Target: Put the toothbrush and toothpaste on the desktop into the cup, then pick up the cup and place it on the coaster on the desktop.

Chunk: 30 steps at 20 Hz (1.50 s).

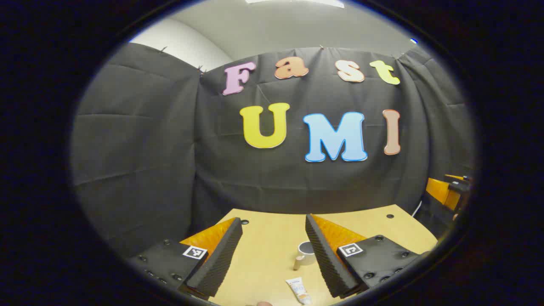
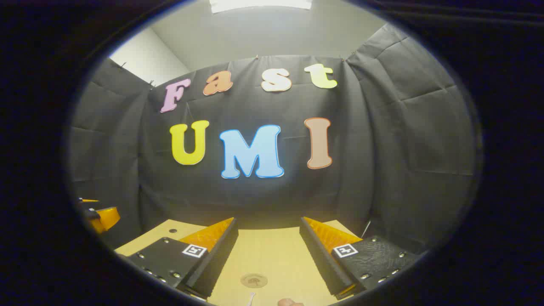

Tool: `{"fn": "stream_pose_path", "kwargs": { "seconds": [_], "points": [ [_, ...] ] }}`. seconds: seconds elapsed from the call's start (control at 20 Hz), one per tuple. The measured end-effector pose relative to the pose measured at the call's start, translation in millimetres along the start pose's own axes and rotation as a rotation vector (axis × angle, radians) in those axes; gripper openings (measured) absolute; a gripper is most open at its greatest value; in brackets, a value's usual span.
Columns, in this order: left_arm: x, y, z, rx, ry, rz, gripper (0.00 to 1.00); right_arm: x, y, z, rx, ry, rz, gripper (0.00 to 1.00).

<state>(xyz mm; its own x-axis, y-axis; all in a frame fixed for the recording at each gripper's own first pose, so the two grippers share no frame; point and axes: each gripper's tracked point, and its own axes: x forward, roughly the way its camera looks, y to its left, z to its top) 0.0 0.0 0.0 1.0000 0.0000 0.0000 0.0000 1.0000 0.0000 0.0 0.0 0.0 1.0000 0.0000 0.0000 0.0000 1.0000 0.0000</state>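
Observation:
In the left gripper view my left gripper [image 1: 273, 220] hangs open above the wooden desktop [image 1: 263, 250], nothing between its fingers. A pale cup [image 1: 304, 250] stands on the desk, half hidden behind one finger, with a short tan piece [image 1: 296, 263] at its side. Nearer to me lies a white toothpaste tube [image 1: 298, 290]. In the right gripper view my right gripper [image 2: 267, 221] is open too, over bare desk. A round tan coaster [image 2: 253, 280] lies flat between its fingers. At the bottom edge a thin white tip [image 2: 250, 299] pokes in, maybe the toothbrush.
The black cloth wall closes off the desk's far side. The desk's far edge [image 1: 314, 212] has small dark holes. The right gripper [image 1: 450, 191] shows at the left gripper view's right rim, the left gripper [image 2: 100, 216] at the right gripper view's left rim.

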Motion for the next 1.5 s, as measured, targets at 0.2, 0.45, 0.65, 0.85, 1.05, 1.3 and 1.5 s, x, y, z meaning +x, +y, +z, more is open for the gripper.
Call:
{"fn": "stream_pose_path", "kwargs": {
  "seconds": [0.2, 0.45, 0.65, 0.85, 1.05, 1.3, 1.5],
  "points": [
    [32.9, 1.7, 18.7, -0.005, -0.015, -0.079, 0.97, -12.7, 4.0, 12.5, -0.013, -0.040, -0.054, 0.92],
    [54.7, 10.8, 18.7, 0.006, 0.016, -0.053, 0.97, -21.9, 11.5, 0.5, -0.028, 0.003, -0.076, 0.93],
    [58.8, 12.6, 19.0, -0.046, 0.041, -0.075, 0.97, -13.1, 25.2, -12.3, -0.029, 0.062, -0.050, 0.96],
    [62.7, 20.0, 32.3, -0.041, 0.034, -0.052, 0.96, -5.7, 39.4, -12.7, -0.005, 0.076, -0.008, 0.96],
    [69.6, 15.1, 28.0, -0.047, 0.053, -0.054, 0.95, 0.9, 55.6, -24.0, -0.004, 0.115, 0.039, 0.93],
    [75.2, 4.8, 8.2, -0.054, 0.122, -0.066, 0.97, 9.5, 58.4, -36.0, -0.004, 0.170, 0.054, 0.93],
    [96.9, -5.5, -34.4, -0.094, 0.234, -0.113, 0.97, 20.5, 59.2, -67.8, -0.011, 0.302, 0.063, 0.96]
  ]
}}
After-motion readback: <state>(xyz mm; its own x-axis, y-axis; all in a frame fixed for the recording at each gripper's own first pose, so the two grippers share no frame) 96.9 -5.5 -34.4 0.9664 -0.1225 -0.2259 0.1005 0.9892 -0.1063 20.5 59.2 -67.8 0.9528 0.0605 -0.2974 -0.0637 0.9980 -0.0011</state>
